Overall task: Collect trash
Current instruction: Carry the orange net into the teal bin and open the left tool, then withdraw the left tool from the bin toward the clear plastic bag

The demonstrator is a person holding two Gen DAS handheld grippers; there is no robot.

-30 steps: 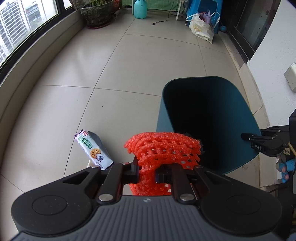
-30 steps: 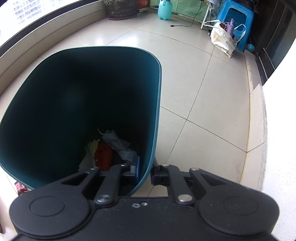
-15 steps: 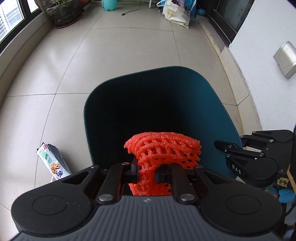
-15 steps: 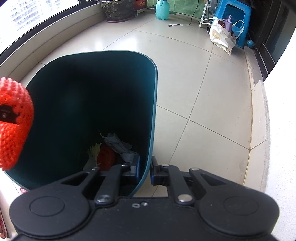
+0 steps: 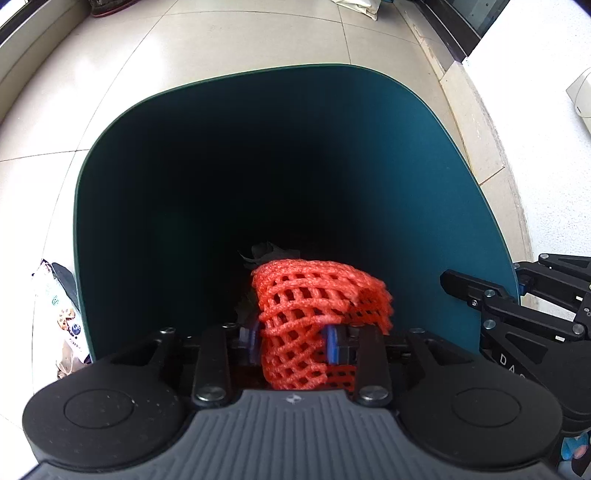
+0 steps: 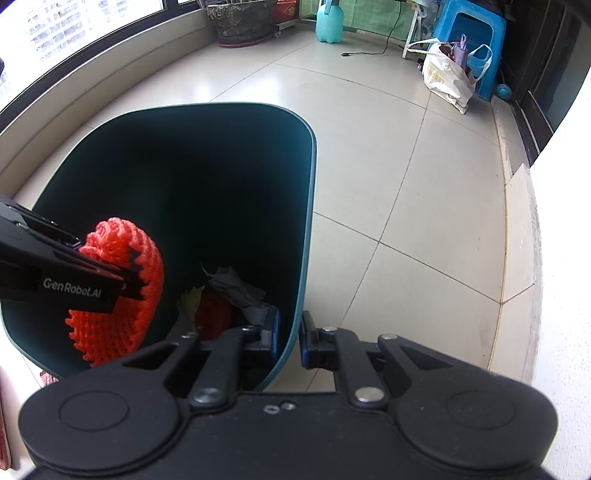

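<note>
A dark teal trash bin [image 5: 369, 122] stands on the tiled floor, and I look into it from above. My left gripper [image 5: 293, 336] hangs over the bin's mouth with an orange foam net [image 5: 314, 291] between its blue pads. Its jaws are opening, and the springy net still fills the gap and touches both pads. In the right wrist view the net [image 6: 122, 266] hangs inside the bin's left side. My right gripper [image 6: 291, 339] is shut on the bin's near wall [image 6: 310, 184]. Crumpled grey paper [image 6: 236, 288] and other scraps lie at the bottom.
A snack packet [image 5: 59, 306] lies on the floor left of the bin. Far off stand a plant pot [image 6: 240, 18], a teal bottle [image 6: 328, 18], a blue stool [image 6: 472, 29] and a white bag [image 6: 447, 77]. A white wall [image 6: 561, 258] runs along the right.
My left gripper carried the net from beside the bin to over its mouth and sank toward it. Its jaws have spread apart around the net. The right gripper kept still on the bin wall.
</note>
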